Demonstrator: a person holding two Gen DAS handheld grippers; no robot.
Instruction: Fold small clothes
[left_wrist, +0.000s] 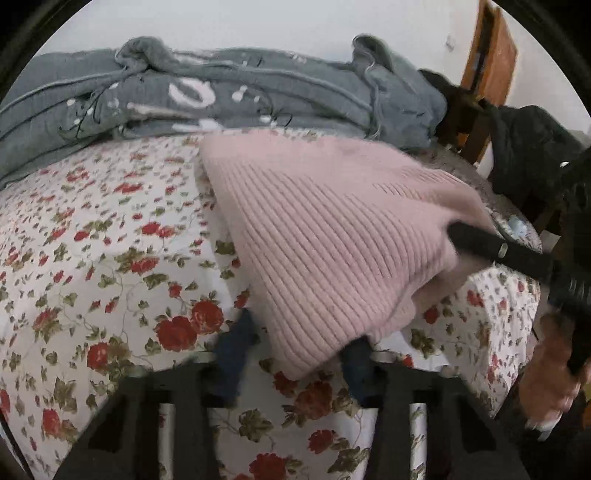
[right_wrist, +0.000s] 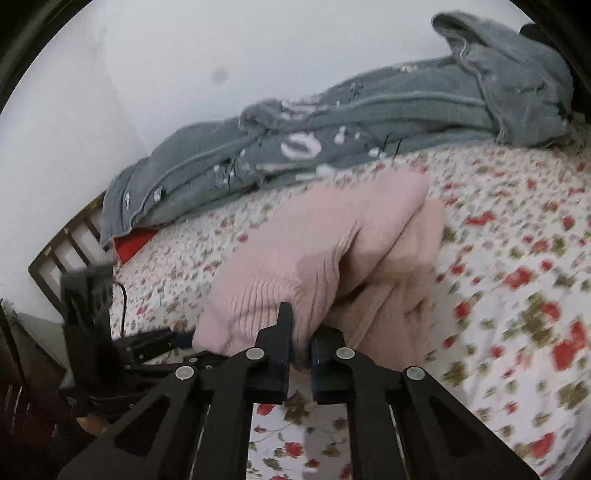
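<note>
No readable text anywhere — the grey blanket (left_wrist: 221, 99) bears white marks, blurred beyond reading.

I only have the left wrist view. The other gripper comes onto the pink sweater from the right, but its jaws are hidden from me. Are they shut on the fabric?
Observer: Yes. In the right wrist view the right gripper is shut on a ribbed edge of the pink sweater.
Operator: What lies past the left end of the grey blanket?
Observer: Below that end of the grey blanket, a dark slatted bed frame stands against the wall, outside your frame.
</note>
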